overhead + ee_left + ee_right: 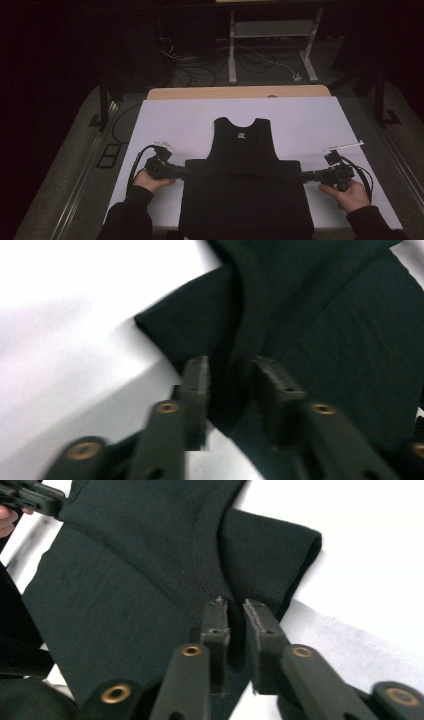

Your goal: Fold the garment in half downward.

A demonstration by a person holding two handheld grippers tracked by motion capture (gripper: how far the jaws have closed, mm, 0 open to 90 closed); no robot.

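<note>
Dark sleeves and two hands enter from the near edge of the high view, each holding a gripper at one side of a black t-shirt (245, 185). It lies flat on the white table (175, 120), neck away from the person, its lower part folded across the body. Both sleeves stick out sideways. At the left sleeve, the left gripper (230, 372) has its jaws parted with a fold of fabric between them, the pads seemingly clear of it. At the right sleeve, the right gripper (235, 607) stands slightly open around the sleeve seam, though the dark cloth makes contact hard to judge.
</note>
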